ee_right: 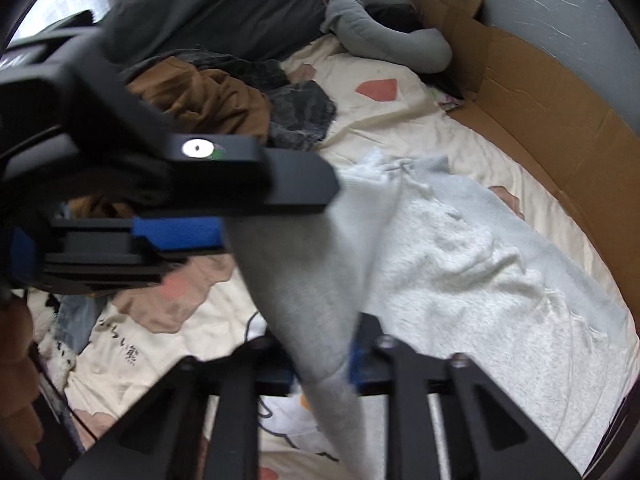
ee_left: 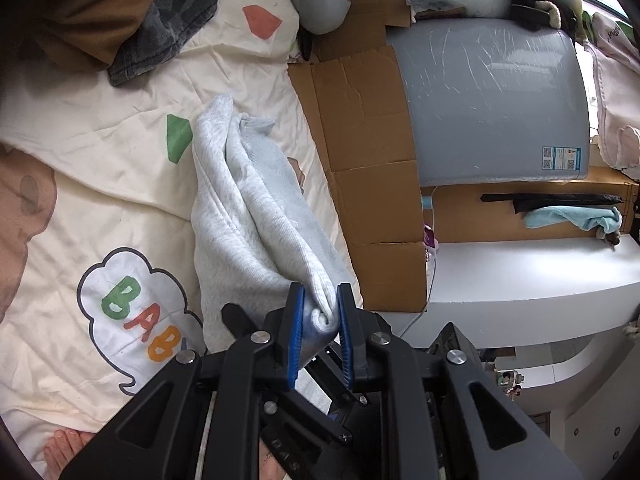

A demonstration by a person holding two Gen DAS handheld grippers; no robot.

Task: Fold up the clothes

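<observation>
Left gripper [ee_left: 321,312]: jaws nearly closed, blue pads [ee_left: 297,320] clamped on a rolled edge of the pale grey garment [ee_left: 248,216]. Garment bunched into long folds, running away from the jaws across the cream sheet [ee_left: 100,128], close to the cardboard [ee_left: 360,140] along the bed's edge. Printed shapes and coloured letters on the sheet beside the garment. Brown cloth [ee_left: 88,4] and dark denim [ee_left: 172,20] heaped at the far corner, well apart from the garment. Grey appliance [ee_left: 492,96] beyond the cardboard. Bare toes [ee_left: 64,448] at the lower left edge.

Right gripper [ee_right: 320,364]: jaws drawn in close, a strip of the garment [ee_right: 304,272] caught between the blue pads [ee_right: 356,360], fabric rising taut from them toward the left gripper [ee_right: 224,216]. Picture blurred near the pads, so exact pad contact hard to make out, though the cloth passes straight through the narrow gap. Left gripper's black finger and blue pad seen from the side, crossing the upper left, gripping the same strip at its upper end. Rest of the garment spread fleecy side up over the sheet [ee_right: 400,128], to the right, near the cardboard [ee_right: 560,152]. Brown cloth [ee_right: 208,96] and denim [ee_right: 300,116] piled behind, a grey pillow [ee_right: 392,36] curled beyond them.
</observation>
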